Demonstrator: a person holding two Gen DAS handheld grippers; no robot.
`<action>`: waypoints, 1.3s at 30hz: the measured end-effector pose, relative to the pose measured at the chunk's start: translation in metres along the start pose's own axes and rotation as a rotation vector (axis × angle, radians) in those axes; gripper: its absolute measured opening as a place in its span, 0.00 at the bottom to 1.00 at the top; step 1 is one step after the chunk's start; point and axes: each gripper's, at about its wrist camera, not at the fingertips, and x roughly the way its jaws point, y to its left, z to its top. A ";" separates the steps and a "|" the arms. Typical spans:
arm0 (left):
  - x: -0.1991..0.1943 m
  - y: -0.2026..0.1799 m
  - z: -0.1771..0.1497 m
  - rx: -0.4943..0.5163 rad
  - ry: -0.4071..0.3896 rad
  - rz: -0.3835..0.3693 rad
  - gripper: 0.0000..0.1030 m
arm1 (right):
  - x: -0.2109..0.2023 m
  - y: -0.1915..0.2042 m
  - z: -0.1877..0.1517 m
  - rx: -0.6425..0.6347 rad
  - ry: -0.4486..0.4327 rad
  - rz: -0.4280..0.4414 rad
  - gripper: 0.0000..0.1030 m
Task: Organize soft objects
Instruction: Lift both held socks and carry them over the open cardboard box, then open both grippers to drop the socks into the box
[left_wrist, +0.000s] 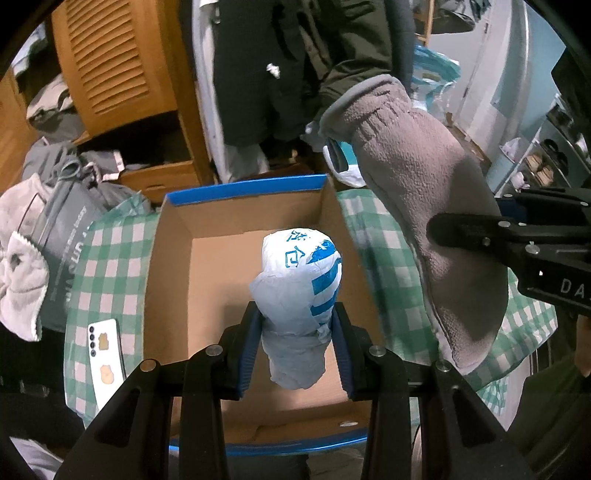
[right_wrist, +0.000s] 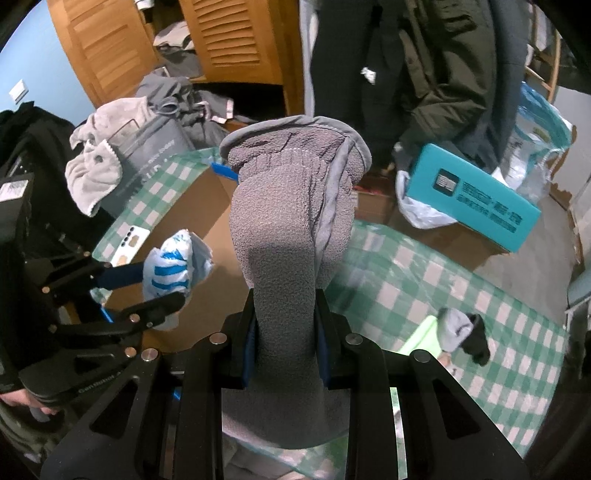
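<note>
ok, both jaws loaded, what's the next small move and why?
Probably lower the left gripper and release: its white-and-blue plastic bundle already hangs over the open cardboard box, which looks bare inside. The right gripper, shut on the grey fleece mitt, can follow.

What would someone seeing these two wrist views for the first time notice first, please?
Most striking is the fuzzy grey mitten clamped upright in the right claw, filling the middle of the right wrist view. Next comes the white and blue plastic bag bundle pinched in the left claw, held over the open cardboard box on the green checked cloth.
</note>
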 end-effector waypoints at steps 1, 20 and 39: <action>0.000 0.003 -0.001 -0.004 0.001 0.002 0.37 | 0.002 0.003 0.002 -0.003 0.003 0.003 0.24; 0.016 0.055 -0.013 -0.109 0.047 0.049 0.37 | 0.063 0.059 0.026 -0.061 0.106 0.062 0.24; 0.022 0.062 -0.015 -0.119 0.061 0.100 0.61 | 0.079 0.054 0.019 -0.035 0.140 0.033 0.60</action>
